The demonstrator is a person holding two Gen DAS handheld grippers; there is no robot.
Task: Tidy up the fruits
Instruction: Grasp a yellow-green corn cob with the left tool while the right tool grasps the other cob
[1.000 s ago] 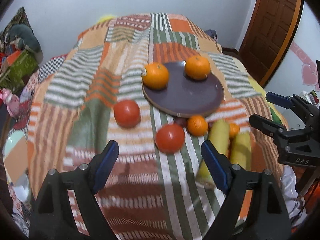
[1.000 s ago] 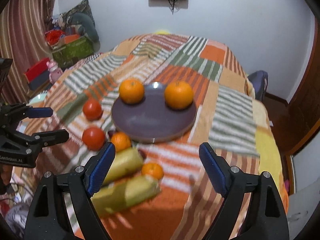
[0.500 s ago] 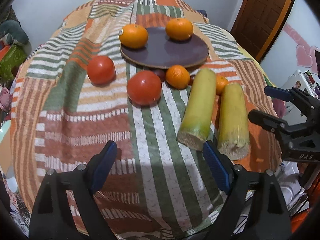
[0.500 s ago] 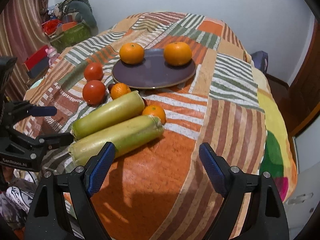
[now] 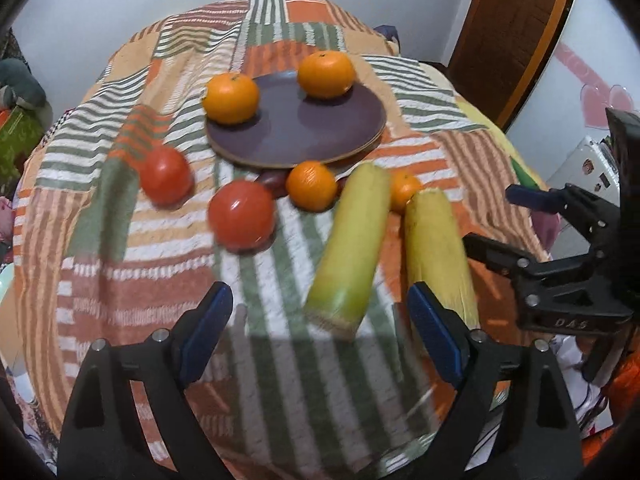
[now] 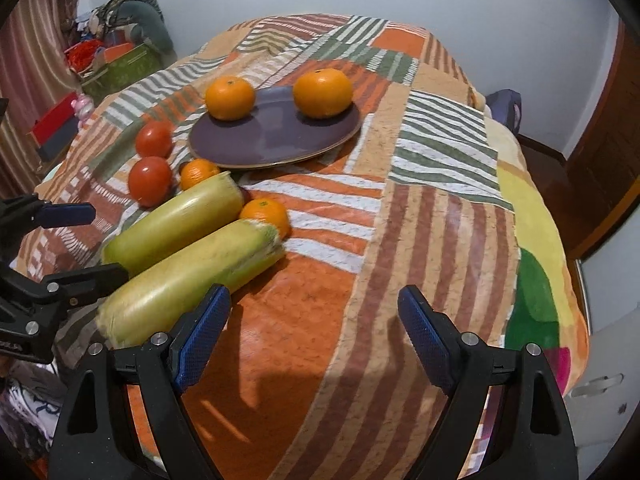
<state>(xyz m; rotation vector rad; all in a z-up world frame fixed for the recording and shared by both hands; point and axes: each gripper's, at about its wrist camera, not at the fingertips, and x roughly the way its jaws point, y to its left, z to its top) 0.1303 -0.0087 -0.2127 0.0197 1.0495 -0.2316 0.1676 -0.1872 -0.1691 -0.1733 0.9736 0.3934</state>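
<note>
Both the left gripper (image 5: pixel 316 328) and the right gripper (image 6: pixel 314 324) hang wide and empty over the cloth (image 6: pixel 440 240), and the corn (image 5: pixel 352 248) at one o'clock of the left one looks best grabbed across its middle, far from the plate (image 5: pixel 304 136).

The near stretch of the patchwork cloth (image 6: pixel 360 280) lies bare in front of the right gripper (image 6: pixel 314 332) — open passage to the plate (image 6: pixel 276 136). Left of it, two corn cobs (image 6: pixel 188 276) lie side by side, barring the way. Small oranges (image 5: pixel 311 185) and tomatoes (image 5: pixel 241 215) crowd the plate's near rim — little gap between them.
</note>
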